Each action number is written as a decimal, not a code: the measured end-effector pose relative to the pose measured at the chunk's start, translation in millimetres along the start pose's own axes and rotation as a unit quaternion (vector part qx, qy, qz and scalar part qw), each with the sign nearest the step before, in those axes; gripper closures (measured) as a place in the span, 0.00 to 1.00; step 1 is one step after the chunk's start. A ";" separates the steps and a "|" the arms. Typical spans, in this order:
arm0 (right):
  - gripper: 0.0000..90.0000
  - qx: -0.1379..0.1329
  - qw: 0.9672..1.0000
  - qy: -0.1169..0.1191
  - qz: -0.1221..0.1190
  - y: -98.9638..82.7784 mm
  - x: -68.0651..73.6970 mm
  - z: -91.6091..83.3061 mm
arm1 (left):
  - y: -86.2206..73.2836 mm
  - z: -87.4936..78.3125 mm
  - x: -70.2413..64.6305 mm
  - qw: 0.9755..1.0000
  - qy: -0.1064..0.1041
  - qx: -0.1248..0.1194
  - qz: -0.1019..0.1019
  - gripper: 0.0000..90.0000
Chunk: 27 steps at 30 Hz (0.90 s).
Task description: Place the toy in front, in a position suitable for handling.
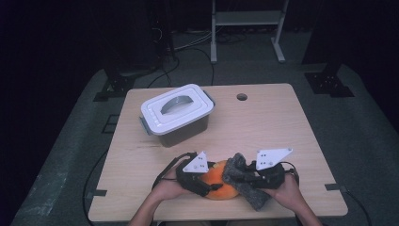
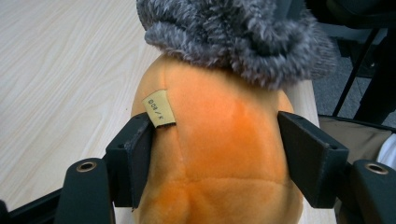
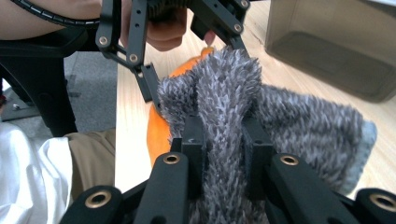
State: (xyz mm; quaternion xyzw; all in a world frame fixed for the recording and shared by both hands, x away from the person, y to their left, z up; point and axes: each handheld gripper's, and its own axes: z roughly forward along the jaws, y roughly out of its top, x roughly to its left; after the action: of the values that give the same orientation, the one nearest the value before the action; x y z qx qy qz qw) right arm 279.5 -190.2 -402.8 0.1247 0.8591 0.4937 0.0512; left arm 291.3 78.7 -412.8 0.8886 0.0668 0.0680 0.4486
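You had both grippers at the near edge of the wooden table (image 1: pixel 282 122), with an orange plush toy (image 1: pixel 219 181) lying between them. Your left gripper (image 1: pixel 206 184) had its two black jaws set around the toy's rounded body, one on each side; in the left gripper view the left pad lay against the orange plush toy (image 2: pixel 219 154) just below a small yellow label (image 2: pixel 159 108), and the right pad met the opposite flank, so the toy was gripped at a fairly wide spread. Your right gripper (image 1: pixel 244 176) was pinched narrow on a grey fuzzy cloth (image 1: pixel 242 181), which draped over the right end of the toy and trailed toward the near edge. In the right gripper view, the grey fuzzy cloth (image 3: pixel 280 121) bunched up tightly between the two jaws and spread out to the right beyond them, with the orange toy showing behind it on the left. Your left hand (image 1: pixel 167 188) and right hand (image 1: pixel 289 193) came in from the near side, close together.

Farther off, well apart from the grippers and toward the far left, a lidded storage box (image 1: pixel 176 115) stood on the table, its white lid on and its grey handle lying flat. A small round hole (image 1: pixel 242 97) sat in the tabletop near the far edge.
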 end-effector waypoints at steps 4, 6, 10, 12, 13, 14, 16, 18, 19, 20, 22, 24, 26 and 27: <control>0.83 0.001 1.000 0.001 0.018 -12.2 -7.3 -5.0 | -4.8 -2.4 2.3 1.000 -0.006 -0.007 -0.006 0.34; 0.82 0.004 1.000 0.000 0.028 -19.1 -10.8 -7.9 | -6.7 -4.0 3.8 1.000 -0.008 -0.009 -0.011 0.34; 0.82 -0.003 0.999 0.000 0.049 -26.7 -16.0 -13.5 | -7.9 -5.7 3.5 1.000 -0.013 -0.009 -0.002 0.34; 0.82 -0.028 0.998 0.000 0.048 -19.0 -14.7 -15.8 | -8.2 -5.8 1.5 1.000 -0.020 -0.008 0.014 0.34; 0.82 -0.035 0.998 0.001 0.048 -16.3 -14.4 -15.3 | -8.3 -5.7 1.0 1.000 -0.020 -0.008 0.020 0.34; 0.82 -0.035 0.998 0.001 0.048 -16.3 -14.4 -15.3 | -8.3 -5.7 1.0 1.000 -0.020 -0.008 0.020 0.34; 0.82 -0.028 0.999 0.006 0.046 -14.5 -14.4 -9.7 | -9.5 -6.0 0.9 1.000 -0.022 -0.010 0.017 0.34; 0.82 -0.028 0.998 0.008 0.048 -16.2 -14.6 -8.2 | -10.0 -6.2 1.2 1.000 -0.023 -0.009 0.016 0.34; 0.82 -0.028 0.998 0.013 0.055 -19.1 -16.1 -8.1 | -10.6 -6.5 1.6 0.999 -0.024 -0.010 0.018 0.34; 0.82 -0.025 0.998 0.012 0.056 -20.3 -16.7 -8.6 | -10.9 -6.6 1.7 1.000 -0.025 -0.011 0.015 0.34; 0.82 -0.021 0.998 0.011 0.058 -22.1 -17.4 -8.8 | -11.4 -6.9 2.1 1.000 -0.026 -0.012 0.013 0.34; 0.82 -0.017 0.997 0.017 0.071 -28.1 -19.8 -8.8 | -12.7 -7.8 3.4 0.999 -0.028 -0.011 0.013 0.34; 0.82 -0.012 0.996 0.020 0.082 -33.4 -21.7 -9.6 | -13.3 -8.1 3.5 0.999 -0.029 -0.012 0.009 0.34; 0.82 -0.014 0.996 0.023 0.090 -33.8 -22.3 -10.9 | -12.3 -7.9 3.7 0.999 -0.029 -0.011 0.007 0.33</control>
State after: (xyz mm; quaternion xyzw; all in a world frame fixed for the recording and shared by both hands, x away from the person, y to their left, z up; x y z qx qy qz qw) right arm 293.1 -221.4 -427.1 0.1892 0.8383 0.5112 -0.0111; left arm 292.8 92.8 -417.9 0.8856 0.0470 0.0461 0.4598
